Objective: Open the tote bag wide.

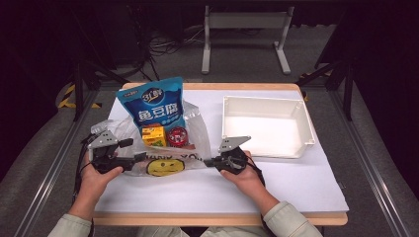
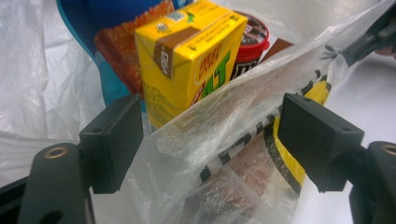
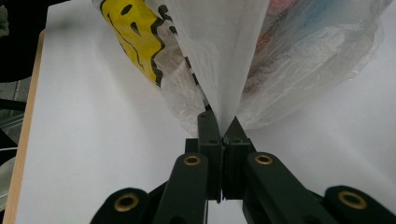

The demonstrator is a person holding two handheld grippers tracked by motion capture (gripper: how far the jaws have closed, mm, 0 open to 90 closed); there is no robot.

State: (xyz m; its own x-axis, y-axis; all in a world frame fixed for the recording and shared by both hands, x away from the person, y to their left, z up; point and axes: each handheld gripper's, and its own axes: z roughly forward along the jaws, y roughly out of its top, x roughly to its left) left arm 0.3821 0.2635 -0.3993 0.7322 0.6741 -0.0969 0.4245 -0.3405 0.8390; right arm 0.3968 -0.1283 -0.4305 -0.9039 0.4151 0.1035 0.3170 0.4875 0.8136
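At the centre-left of the high view, a clear plastic bag [image 1: 190, 129] printed with a yellow smiley face [image 1: 164, 167] lies on a white table [image 1: 276, 185], held between two hand-held grippers. The right gripper [image 1: 209, 161], just right of centre, has its jaws clamped together on the bag's edge; in the right gripper view the film [image 3: 219, 56] fans upward from the pinched pads to the top of the frame, the smiley print at upper left. The left gripper [image 1: 141, 149], at the left of the high view, stands with its jaws apart and pressing on nothing. In the left gripper view the two black pads [image 2: 114, 140] sit at lower left and right, with the bag's crinkled rim [image 2: 243, 107] passing between them untouched.

Inside the bag, a yellow drink carton [image 2: 189, 58] stands at the upper centre of the left gripper view, with a red-lidded round tub [image 2: 252, 39] just behind it to the right and a blue snack packet [image 2: 112, 51] behind it to the left. From above, the blue packet [image 1: 156, 103] leans out of the bag's far end, with the carton [image 1: 153, 136] and tub [image 1: 177, 136] side by side below it. A white plastic bin [image 1: 301, 136] sits at centre-right of the high view, well apart from the bag.
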